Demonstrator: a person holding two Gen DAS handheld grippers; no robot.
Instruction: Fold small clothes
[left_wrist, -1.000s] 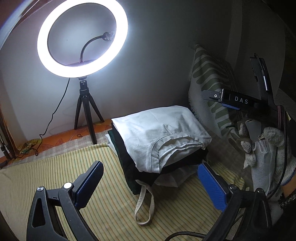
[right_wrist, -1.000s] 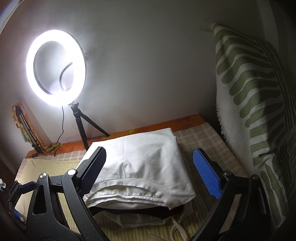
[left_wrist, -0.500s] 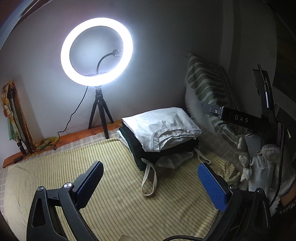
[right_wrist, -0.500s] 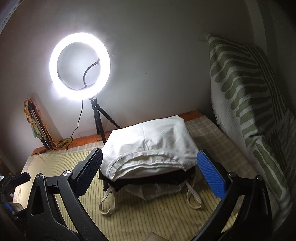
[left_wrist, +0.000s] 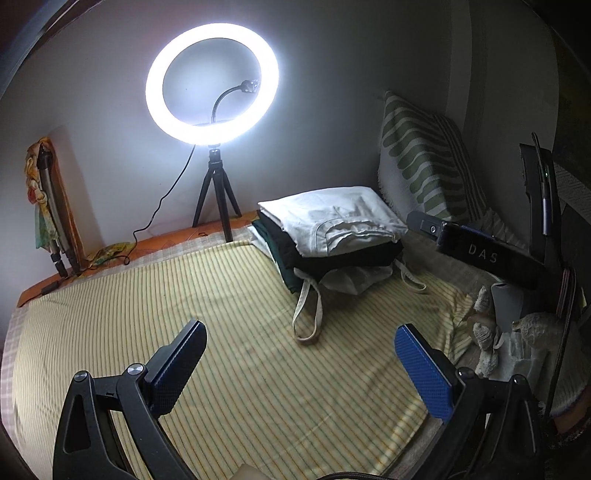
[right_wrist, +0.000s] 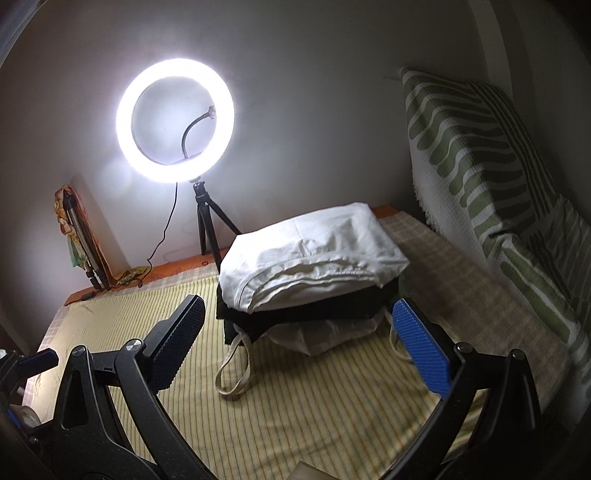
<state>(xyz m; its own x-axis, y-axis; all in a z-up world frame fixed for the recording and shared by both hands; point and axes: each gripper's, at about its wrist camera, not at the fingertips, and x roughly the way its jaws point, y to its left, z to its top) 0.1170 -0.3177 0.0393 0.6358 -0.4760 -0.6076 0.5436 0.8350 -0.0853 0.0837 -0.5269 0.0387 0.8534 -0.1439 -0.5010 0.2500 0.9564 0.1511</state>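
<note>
A stack of folded clothes sits at the back right of the striped yellow bed sheet (left_wrist: 229, 332). A folded white garment (left_wrist: 332, 218) lies on top, over dark folded clothes (left_wrist: 295, 254) and a white piece with loose straps (left_wrist: 306, 314). The stack also shows in the right wrist view, with the white garment (right_wrist: 314, 251) on top. My left gripper (left_wrist: 299, 365) is open and empty, well in front of the stack. My right gripper (right_wrist: 295, 343) is open and empty, just in front of the stack. The right gripper's body (left_wrist: 487, 254) shows in the left wrist view.
A lit ring light on a tripod (left_wrist: 212, 85) stands at the back by the wall, with its cable trailing left. A green-striped pillow (right_wrist: 480, 166) leans at the right. A folded tripod (left_wrist: 51, 206) leans at the back left corner.
Both grippers have pulled back from the stack, which now looks smaller and farther. Both stay open and empty.
</note>
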